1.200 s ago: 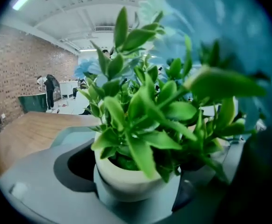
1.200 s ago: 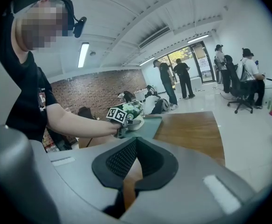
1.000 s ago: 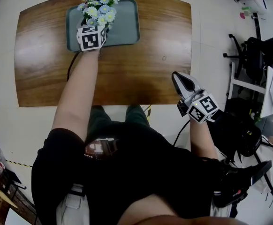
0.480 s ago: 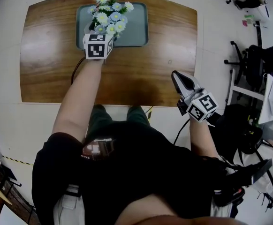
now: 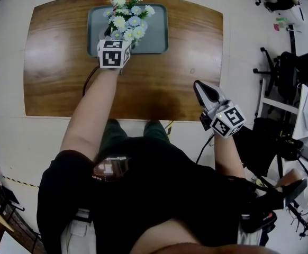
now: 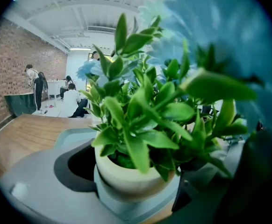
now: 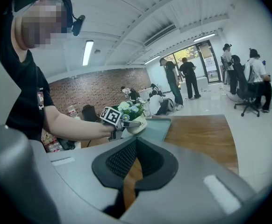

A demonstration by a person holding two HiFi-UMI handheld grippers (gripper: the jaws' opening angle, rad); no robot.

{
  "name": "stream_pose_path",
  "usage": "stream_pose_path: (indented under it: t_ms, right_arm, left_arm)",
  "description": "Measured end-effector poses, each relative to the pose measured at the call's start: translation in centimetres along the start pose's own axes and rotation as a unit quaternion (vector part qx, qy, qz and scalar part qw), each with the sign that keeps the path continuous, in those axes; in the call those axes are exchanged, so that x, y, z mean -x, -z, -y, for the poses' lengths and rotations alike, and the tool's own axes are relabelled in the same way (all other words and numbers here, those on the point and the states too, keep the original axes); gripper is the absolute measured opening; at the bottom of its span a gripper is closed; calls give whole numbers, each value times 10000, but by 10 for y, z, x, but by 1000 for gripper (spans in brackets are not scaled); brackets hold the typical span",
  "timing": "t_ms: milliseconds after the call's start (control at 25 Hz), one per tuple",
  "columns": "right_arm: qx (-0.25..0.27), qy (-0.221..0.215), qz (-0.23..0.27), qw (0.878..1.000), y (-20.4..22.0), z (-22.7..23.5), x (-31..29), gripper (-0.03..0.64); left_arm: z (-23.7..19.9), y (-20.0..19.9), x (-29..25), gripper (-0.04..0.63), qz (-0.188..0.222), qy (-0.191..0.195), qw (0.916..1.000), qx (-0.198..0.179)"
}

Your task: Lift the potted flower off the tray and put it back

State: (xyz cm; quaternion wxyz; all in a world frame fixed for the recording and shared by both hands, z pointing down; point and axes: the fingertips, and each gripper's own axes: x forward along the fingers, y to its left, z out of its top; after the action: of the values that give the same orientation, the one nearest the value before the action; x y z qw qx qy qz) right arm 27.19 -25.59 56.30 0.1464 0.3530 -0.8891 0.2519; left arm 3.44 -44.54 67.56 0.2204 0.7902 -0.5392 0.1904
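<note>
CHANGE: potted flower [image 5: 128, 20] now raised off tray [image 5: 156, 36] | my left claw [image 5: 121, 37]: clamped on it | my right claw [image 5: 204, 91]: table [image 5: 53, 78] 4 o'clock, closed, empty | NEXT: lower it back.

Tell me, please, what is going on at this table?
A seated person holds a gripper in each hand. The left gripper is closed on the cream pot of the potted flower, which looks raised just off the grey tray on the wooden table. The right gripper is shut and empty, by the table's near edge.
</note>
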Motion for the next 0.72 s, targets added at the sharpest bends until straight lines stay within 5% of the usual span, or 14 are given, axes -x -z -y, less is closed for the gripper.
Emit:
stream_pose_path:
  t_ms: [720]
  right_arm:
    - [-41, 93, 38, 9999, 3, 6, 9, 15]
  left_arm:
    - [9, -1, -9, 514, -88, 32, 10000, 19]
